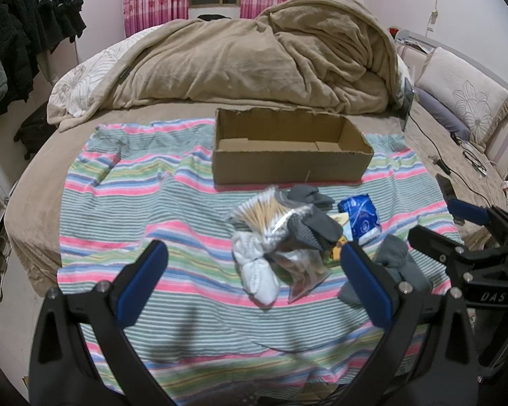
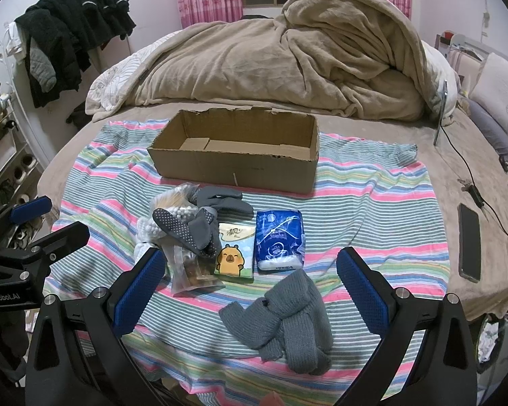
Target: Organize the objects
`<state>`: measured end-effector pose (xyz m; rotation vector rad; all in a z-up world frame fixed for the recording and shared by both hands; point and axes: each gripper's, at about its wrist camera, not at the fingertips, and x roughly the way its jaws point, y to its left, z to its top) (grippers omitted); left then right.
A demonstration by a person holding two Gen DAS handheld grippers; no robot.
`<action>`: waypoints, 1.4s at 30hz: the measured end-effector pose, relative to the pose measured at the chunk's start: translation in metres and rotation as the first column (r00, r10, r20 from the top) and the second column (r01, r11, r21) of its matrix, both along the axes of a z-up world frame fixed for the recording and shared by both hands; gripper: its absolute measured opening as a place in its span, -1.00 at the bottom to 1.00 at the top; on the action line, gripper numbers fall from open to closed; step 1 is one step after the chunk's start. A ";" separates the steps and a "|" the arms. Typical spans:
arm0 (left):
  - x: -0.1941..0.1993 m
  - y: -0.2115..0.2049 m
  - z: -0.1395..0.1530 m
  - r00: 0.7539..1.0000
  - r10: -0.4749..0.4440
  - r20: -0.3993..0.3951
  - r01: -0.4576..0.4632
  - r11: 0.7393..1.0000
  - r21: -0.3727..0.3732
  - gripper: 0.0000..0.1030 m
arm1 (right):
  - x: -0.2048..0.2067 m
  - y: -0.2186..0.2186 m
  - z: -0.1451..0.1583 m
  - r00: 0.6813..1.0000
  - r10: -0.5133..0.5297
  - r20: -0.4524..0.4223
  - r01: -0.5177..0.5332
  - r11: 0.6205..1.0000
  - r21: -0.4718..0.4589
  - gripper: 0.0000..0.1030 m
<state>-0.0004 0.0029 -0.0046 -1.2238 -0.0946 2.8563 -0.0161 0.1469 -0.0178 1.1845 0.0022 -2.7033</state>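
Both grippers (image 1: 254, 277) (image 2: 250, 280) agape, seemingly above socks (image 2: 281, 318).

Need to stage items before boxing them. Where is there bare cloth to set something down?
Free: striped cloth right of the blue tissue pack, toward the phone; also left of the white socks. The cardboard box is empty. Crowded: the pile around the dotted grey socks.

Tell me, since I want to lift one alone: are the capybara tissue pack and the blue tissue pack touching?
Apart. The right wrist view shows a strip of striped cloth between the capybara tissue pack and the blue tissue pack.
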 end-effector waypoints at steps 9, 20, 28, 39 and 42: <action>0.001 0.000 -0.002 1.000 -0.002 0.002 0.002 1.000 0.001 0.99 | -0.001 0.000 0.000 1.000 -0.001 0.000 0.001 1.000 0.000 0.99; 0.000 0.002 -0.005 1.000 -0.004 0.012 0.004 1.000 -0.001 0.99 | 0.000 0.004 -0.003 1.000 -0.007 0.005 0.007 1.000 -0.001 0.99; 0.000 0.002 -0.006 1.000 -0.020 0.008 0.020 1.000 0.017 0.99 | 0.000 0.004 -0.003 1.000 -0.007 0.006 0.007 1.000 -0.001 0.99; -0.010 0.005 -0.016 0.999 -0.040 0.035 0.039 0.999 0.038 0.98 | -0.009 0.010 -0.012 0.999 -0.023 0.028 0.023 1.000 -0.005 0.99; -0.015 0.003 -0.022 0.998 -0.042 0.049 0.040 0.998 0.043 0.98 | -0.013 0.011 -0.016 0.999 -0.026 0.038 0.026 1.000 -0.004 0.99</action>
